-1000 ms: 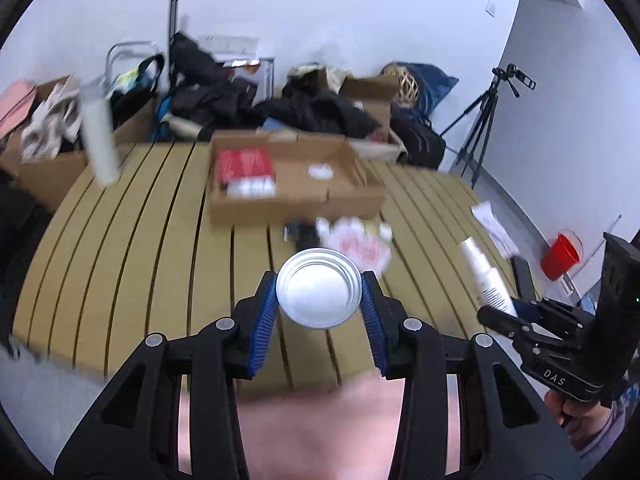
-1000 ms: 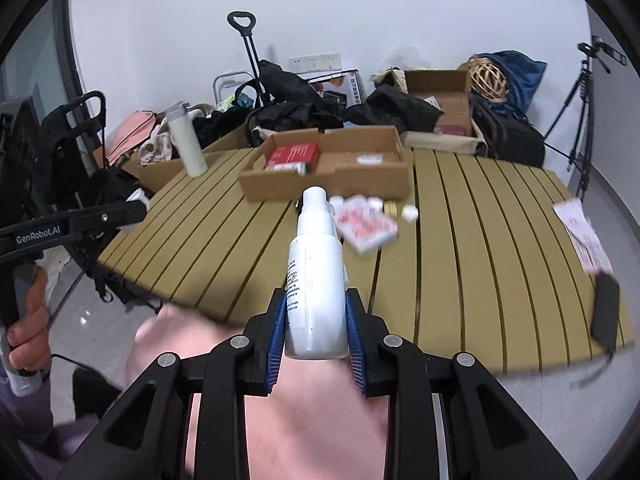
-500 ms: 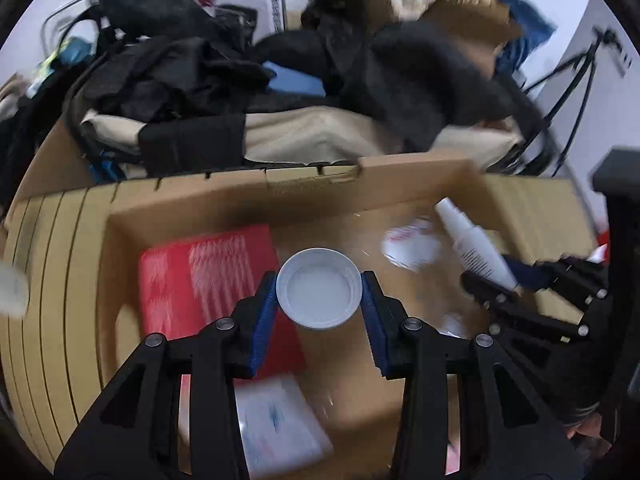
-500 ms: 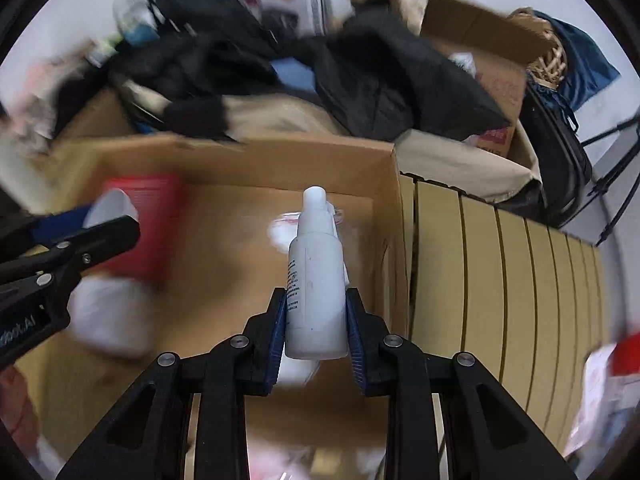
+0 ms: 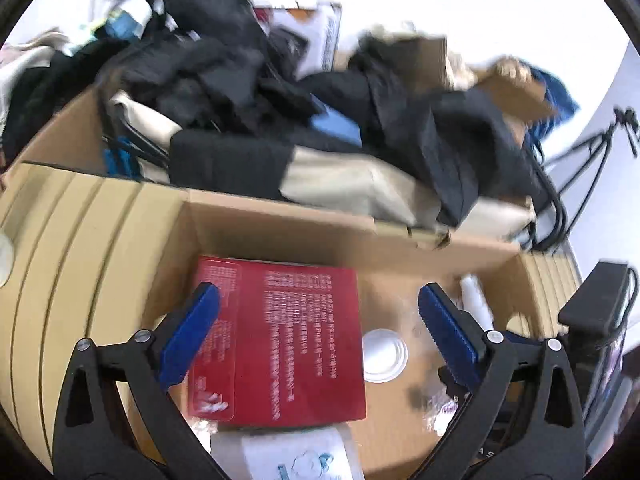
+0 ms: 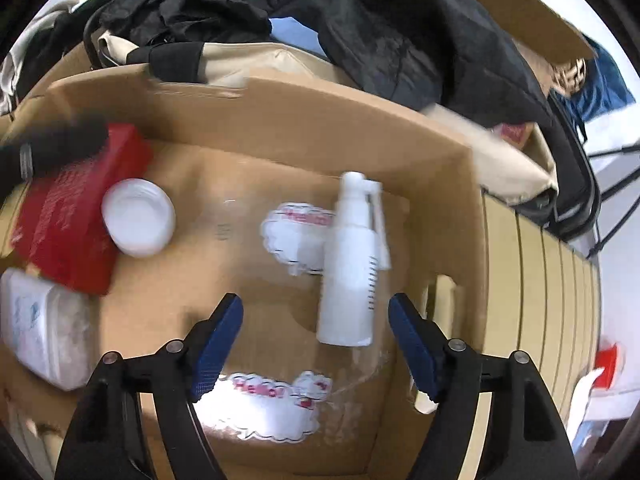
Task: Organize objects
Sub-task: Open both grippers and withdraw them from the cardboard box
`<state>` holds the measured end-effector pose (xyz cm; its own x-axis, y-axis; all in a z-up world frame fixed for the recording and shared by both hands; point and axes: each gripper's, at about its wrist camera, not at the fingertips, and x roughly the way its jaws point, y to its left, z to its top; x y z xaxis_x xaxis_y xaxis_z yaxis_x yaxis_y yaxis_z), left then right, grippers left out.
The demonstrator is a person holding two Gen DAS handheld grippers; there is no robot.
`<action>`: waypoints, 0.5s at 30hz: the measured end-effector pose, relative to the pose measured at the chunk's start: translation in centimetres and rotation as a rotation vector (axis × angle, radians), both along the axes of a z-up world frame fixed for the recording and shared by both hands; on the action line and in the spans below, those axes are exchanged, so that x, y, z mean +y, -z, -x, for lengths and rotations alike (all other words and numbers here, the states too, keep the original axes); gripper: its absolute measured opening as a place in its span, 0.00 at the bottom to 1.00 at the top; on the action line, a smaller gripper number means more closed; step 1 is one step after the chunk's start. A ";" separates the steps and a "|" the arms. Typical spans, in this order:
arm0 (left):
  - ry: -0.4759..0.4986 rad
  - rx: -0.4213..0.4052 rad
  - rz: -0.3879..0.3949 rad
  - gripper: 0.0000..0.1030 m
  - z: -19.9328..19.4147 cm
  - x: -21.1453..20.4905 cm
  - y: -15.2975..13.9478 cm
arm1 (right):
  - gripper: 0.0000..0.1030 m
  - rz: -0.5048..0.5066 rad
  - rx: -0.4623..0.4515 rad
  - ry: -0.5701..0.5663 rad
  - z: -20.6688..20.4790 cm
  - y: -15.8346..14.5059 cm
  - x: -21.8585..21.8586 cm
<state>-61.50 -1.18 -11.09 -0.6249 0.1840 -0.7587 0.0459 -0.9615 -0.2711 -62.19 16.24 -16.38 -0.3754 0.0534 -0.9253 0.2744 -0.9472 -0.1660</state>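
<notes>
Both grippers hang over an open cardboard box (image 5: 280, 224) on the slatted table; the box also shows in the right wrist view (image 6: 280, 120). My left gripper (image 5: 318, 328) is open and empty above a red box (image 5: 280, 340). A round white jar (image 5: 382, 356) lies in the box beside the red box, also in the right wrist view (image 6: 138, 218). My right gripper (image 6: 316, 344) is open and empty. A white spray bottle (image 6: 354, 264) lies loose in the box just ahead of it, its tip showing in the left wrist view (image 5: 474, 300).
Clear "Hello" sticker bags (image 6: 272, 412) and a white tissue pack (image 6: 40, 336) lie in the box. Dark clothes and bags (image 5: 280, 100) pile up behind it. The slatted table (image 6: 540, 280) extends to the right. A tripod (image 5: 592, 152) stands far right.
Both grippers have opened. The white jar has dropped from the left gripper and the spray bottle from the right gripper; both now lie in the cardboard box.
</notes>
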 end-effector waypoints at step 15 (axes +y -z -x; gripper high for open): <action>0.217 0.137 0.332 1.00 -22.2 1.8 -17.8 | 0.82 0.132 0.374 -0.041 -16.7 -19.7 5.4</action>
